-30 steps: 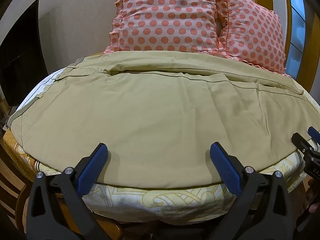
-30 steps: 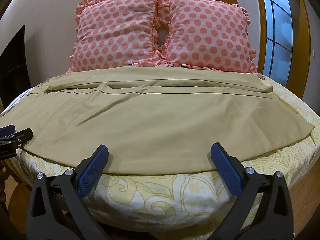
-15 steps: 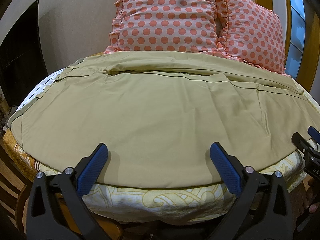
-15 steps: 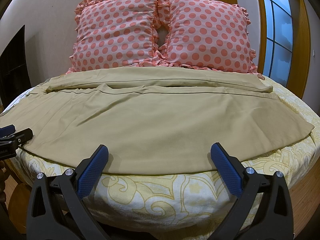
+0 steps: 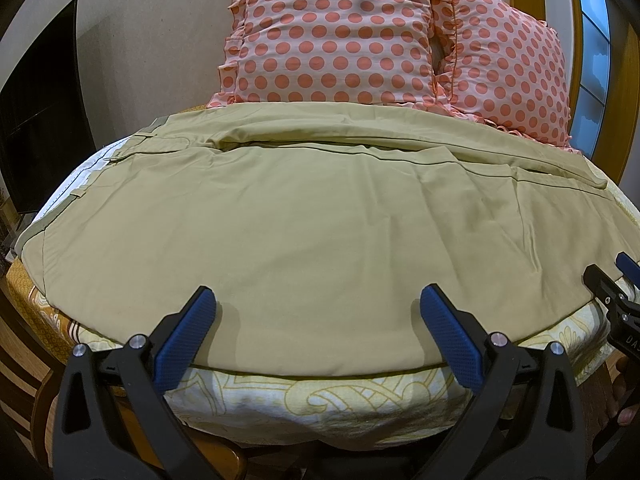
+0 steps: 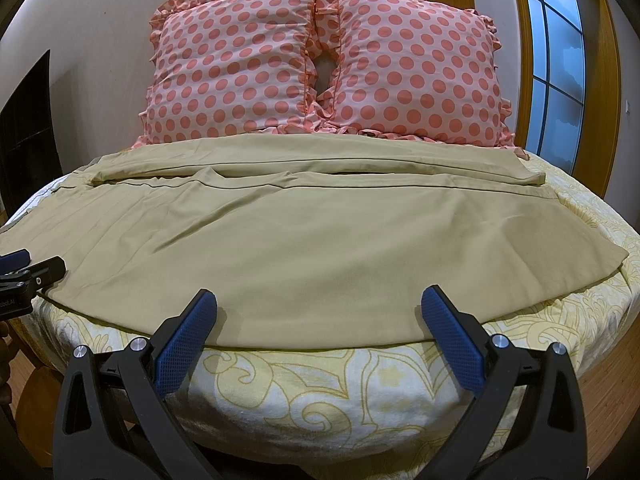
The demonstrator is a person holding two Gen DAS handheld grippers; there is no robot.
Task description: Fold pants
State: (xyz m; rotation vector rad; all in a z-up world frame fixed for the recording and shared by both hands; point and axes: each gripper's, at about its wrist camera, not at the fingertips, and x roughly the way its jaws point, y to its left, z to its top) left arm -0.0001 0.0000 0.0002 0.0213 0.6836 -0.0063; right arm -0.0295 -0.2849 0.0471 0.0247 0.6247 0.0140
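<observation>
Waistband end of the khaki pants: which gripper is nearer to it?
Left. The left gripper sits toward the waistband end of the khaki pants; the right gripper is nearer the hem.

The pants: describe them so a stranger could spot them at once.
Start at the bed with its yellow patterned sheet. In front of the two pink polka-dot pillows lie the pants, spread flat lengthwise across the mattress. They are the only plain khaki thing there.

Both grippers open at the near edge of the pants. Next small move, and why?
Probably ease both forward and shut on the near edge. The left gripper and right gripper are open, holding nothing, and the khaki pants lie spread flat across the bed, near edge just ahead of the fingertips.
</observation>
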